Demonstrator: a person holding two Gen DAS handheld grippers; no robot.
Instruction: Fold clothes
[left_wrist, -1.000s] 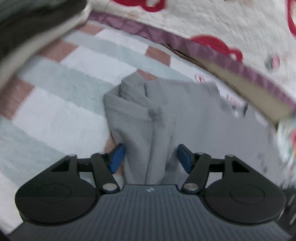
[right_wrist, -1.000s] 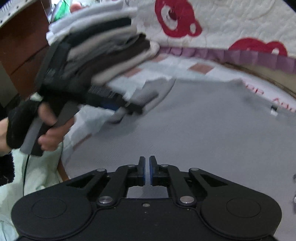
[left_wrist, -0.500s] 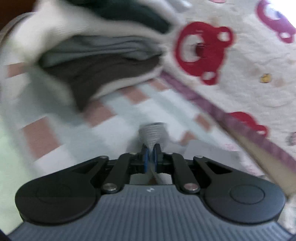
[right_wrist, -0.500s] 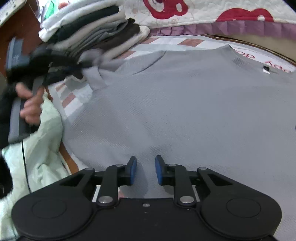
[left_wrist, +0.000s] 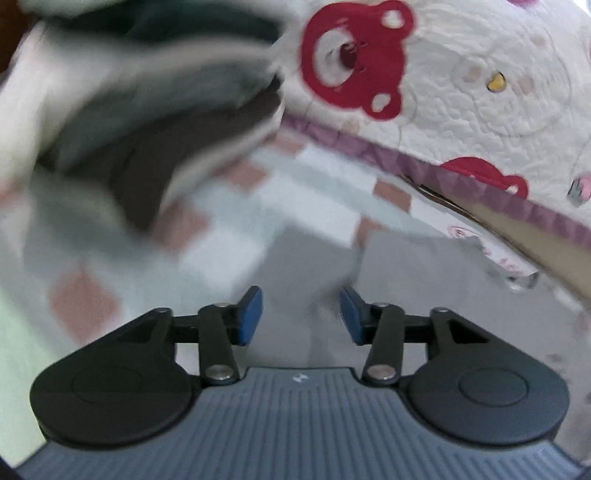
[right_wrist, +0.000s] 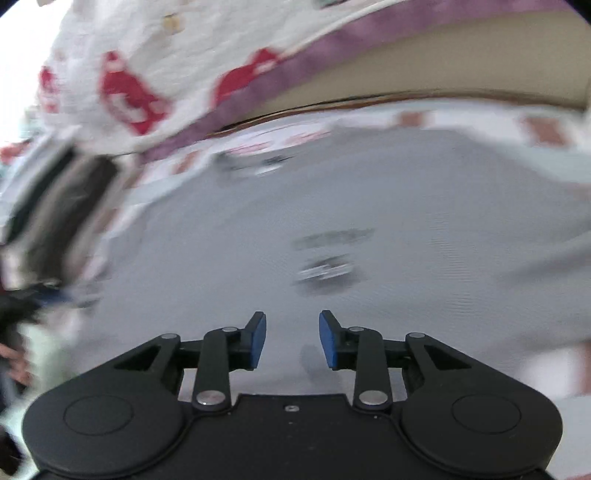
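- Jaws on both sides are spread with nothing between them: left gripper (left_wrist: 300, 315) hovers over the shirt's (right_wrist: 332, 221) sleeve end, right gripper (right_wrist: 291, 339) sits low over the body of it.
- Shirt is grey, spread flat on the checked sheet (left_wrist: 229, 236), collar toward the quilt (left_wrist: 480, 92).
- Next grab, I'd say: pick an edge or sleeve seam, not mid-panel, so you pinch one layer and the fold line comes out straight.
- Both views are blurry, so slow down before closing.
- Watch the pile (left_wrist: 147, 122) of folded clothes just left of the sleeve; easy to knock.
- Surface is a bed, soft, so press lightly.
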